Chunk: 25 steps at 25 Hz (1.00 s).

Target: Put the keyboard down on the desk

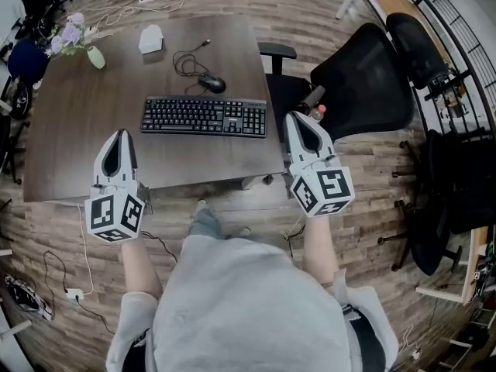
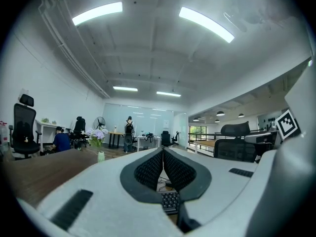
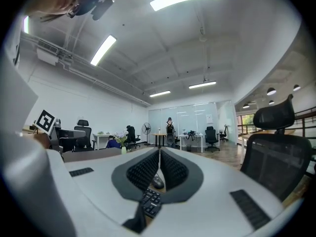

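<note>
Nearest the camera, the person's two bare forearms point(image 1: 139, 266) reached forward, each carrying one tool. The left gripper point(image 1: 120, 132) was poised over the near left part of the desk point(image 1: 70, 122); in the left gripper view its two ribbed pads met at their tips point(image 2: 163, 150), leaving only a narrow slit lower down, and nothing was held between them. The right gripper point(image 1: 297, 115) was held at the desk's near right corner, just beside its edge; the right gripper view likewise showed the jaws point(image 3: 159, 151) pressed together and empty. Neither tool touched any object. Beyond both, the keyboard point(image 1: 204, 117) lay flat on the desk top, roughly between the two grippers and clear of each; a few of its keys showed through the slit of each closed pair point(image 2: 170, 201) point(image 3: 149, 201). Just behind the keyboard lay a black mouse point(image 1: 211, 83) with its cable point(image 1: 186, 59) looped on the wood. Farther back were a white object point(image 1: 151, 39) and, at the far left corner, a vase point(image 1: 94, 56) of flowers. A black office chair point(image 1: 364, 80) stood off the desk's right side.
</note>
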Tool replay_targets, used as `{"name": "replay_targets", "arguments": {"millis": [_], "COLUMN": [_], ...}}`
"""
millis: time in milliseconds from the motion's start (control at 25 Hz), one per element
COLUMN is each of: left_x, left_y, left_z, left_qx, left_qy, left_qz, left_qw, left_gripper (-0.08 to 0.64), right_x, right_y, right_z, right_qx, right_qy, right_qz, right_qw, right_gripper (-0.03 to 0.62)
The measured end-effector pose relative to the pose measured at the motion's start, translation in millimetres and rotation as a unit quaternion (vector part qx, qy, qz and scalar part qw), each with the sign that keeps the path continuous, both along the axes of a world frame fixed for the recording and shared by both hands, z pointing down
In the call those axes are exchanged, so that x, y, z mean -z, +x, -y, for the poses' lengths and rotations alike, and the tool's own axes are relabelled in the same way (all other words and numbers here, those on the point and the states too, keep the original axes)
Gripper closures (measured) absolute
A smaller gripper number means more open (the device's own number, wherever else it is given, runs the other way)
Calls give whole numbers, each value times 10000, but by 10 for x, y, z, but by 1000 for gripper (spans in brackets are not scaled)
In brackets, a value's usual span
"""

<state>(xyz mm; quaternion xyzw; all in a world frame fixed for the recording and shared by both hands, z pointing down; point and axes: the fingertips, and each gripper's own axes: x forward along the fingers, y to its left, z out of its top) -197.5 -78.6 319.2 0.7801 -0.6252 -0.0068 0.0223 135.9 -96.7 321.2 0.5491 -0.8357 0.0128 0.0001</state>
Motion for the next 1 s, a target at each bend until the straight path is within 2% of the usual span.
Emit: {"name": "replay_targets", "arguments": {"millis": [480,1000], "left_x": [263,439], "left_y": [188,297], "left_z": [-376,-592], "left_qx": [47,111], "left_qy": [355,572], "left_qz": [114,135], "left_qw": [9993,9982], "left_gripper": [549,549], "right_x": [206,245], "right_y": [157,245], "right_z": [-330,-537], "right_qx": [2,45], "right_qy": [394,502], "right_qz": [85,250], "right_qw": [9992,9984], "right_gripper": [577,577]}}
